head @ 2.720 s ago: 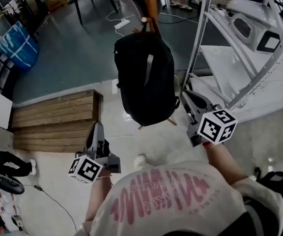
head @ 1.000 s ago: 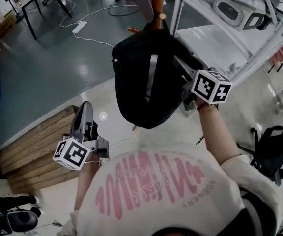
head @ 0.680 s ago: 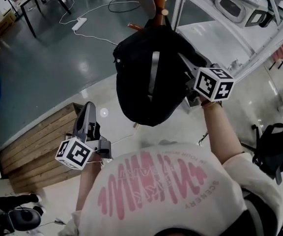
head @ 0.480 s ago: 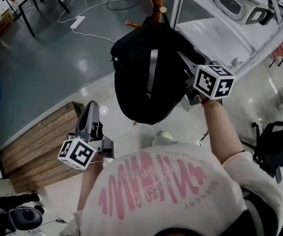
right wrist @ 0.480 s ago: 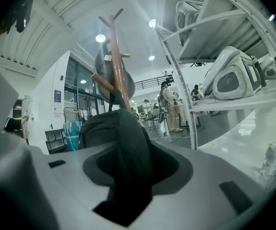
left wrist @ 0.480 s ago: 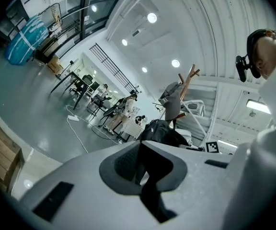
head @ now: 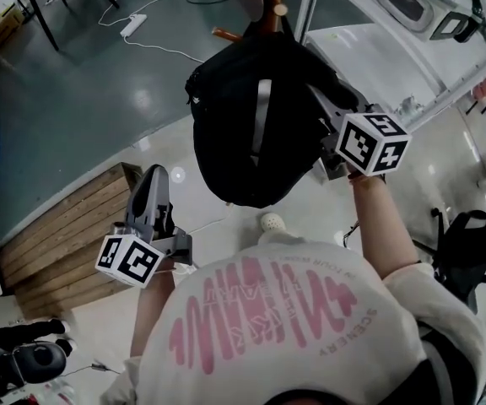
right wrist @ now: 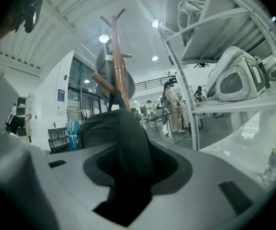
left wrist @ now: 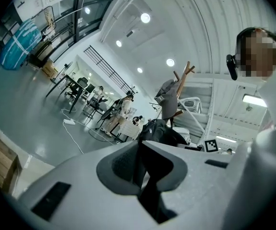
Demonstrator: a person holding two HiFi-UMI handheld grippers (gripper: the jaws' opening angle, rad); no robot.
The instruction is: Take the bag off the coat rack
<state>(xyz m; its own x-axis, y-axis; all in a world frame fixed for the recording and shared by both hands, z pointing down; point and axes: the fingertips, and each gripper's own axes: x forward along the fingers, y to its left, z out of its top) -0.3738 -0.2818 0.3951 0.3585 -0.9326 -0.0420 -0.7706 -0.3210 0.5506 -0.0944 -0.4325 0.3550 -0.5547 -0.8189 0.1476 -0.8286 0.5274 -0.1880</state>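
Bag (head: 251, 125) partly hides the right hand-held gripper (right wrist: 131, 162) clamped on its side; left hand-held gripper (left wrist: 140, 164) closed, empty.

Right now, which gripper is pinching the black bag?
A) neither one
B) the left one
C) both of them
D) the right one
D: the right gripper has a fold of the black bag pinched between its jaws, while the left gripper hangs low and apart from the bag, with nothing between its jaws.
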